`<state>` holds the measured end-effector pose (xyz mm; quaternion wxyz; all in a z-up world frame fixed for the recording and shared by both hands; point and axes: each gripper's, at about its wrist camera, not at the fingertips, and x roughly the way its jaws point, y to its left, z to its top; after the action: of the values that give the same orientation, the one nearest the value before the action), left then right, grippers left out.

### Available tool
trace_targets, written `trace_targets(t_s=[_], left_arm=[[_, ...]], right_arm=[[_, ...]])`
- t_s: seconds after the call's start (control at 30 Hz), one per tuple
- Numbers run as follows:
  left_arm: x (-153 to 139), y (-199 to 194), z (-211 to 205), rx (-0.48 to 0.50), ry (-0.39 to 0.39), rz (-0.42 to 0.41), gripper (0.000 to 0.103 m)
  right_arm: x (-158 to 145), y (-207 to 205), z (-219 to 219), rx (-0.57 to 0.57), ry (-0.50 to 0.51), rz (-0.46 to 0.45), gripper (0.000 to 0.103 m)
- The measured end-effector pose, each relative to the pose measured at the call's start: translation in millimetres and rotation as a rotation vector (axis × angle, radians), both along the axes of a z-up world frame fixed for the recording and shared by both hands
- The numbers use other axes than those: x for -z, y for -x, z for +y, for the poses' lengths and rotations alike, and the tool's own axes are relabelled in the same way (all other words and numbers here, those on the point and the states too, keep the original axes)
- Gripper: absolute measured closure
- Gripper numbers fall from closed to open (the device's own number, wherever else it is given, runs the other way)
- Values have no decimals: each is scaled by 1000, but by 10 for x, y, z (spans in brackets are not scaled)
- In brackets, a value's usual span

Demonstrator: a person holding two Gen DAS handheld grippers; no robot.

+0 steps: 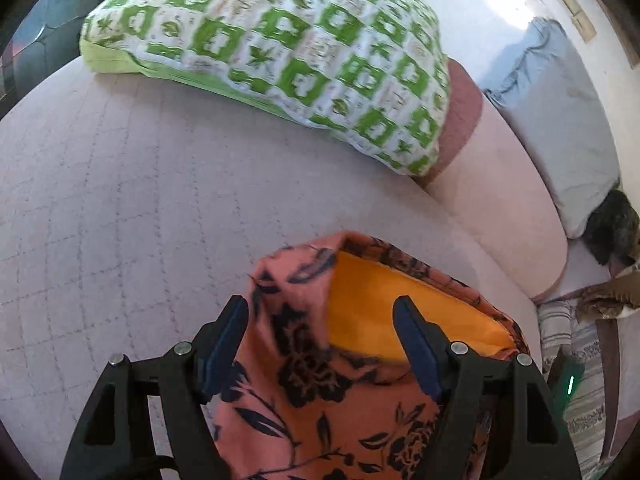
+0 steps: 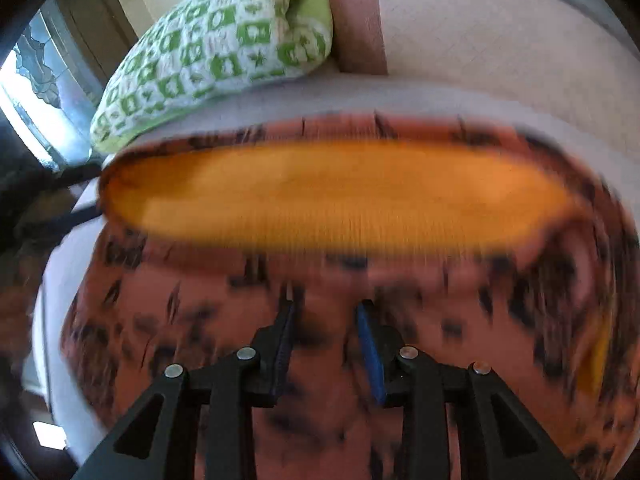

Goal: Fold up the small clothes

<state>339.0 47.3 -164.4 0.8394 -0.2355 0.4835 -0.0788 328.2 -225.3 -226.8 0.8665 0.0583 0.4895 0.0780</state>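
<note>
While you worked over the bed, these were the risks as they stood:

Garment: the floral garment (image 1: 320, 392) lay on the quilted bed (image 1: 120, 200), its orange lining (image 1: 392, 312) showing through an open mouth; in the left wrist view it filled the 6 o'clock part of the picture.

Left gripper: your left gripper (image 1: 322, 340) stood wide apart above the cloth, clamping nothing; the cloth ran beneath and between the fingers, but the pads did not press it.

Right gripper: your right gripper (image 2: 328, 348) was narrowed, its fingers (image 2: 370, 360) over the floral cloth; the blur hid whether a fold was pinched, so I cannot tell.

Risk, drag: with only one side possibly held, a pull could have slid the whole garment instead of folding it.

Risk, opening: the gaping mouth could have creased unevenly, leaving lining exposed.

Risk, pillow: the green pillow (image 1: 280, 48) sat at 12 o'clock, near enough for a swept edge to catch it.

Risk, blur: fast motion would have made your aim poor.
</note>
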Motion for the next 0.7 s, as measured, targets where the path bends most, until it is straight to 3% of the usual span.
trace_targets(t_s=[0.13, 0.23, 0.33, 0.47, 0.57, 0.7], left_arm=[[99, -45, 8, 20, 9, 35, 28], [132, -100, -37, 35, 30, 39, 28], [108, -130, -95, 60, 66, 13, 28], [3, -73, -79, 51, 184, -74, 26], [-50, -62, -129, 73, 239, -99, 25], [-55, -37, -291, 115, 241, -117, 25]], right_arm=[[-167, -566, -386, 222, -68, -67, 68], [-446, -585, -746, 356, -140, -176, 68], [-578, -326, -890, 306, -186, -166, 68], [-573, 297, -937, 206, -228, -122, 68], [-423, 698, -844, 127, -194, -60, 68], [-48, 978, -859, 120, -153, 34, 68]])
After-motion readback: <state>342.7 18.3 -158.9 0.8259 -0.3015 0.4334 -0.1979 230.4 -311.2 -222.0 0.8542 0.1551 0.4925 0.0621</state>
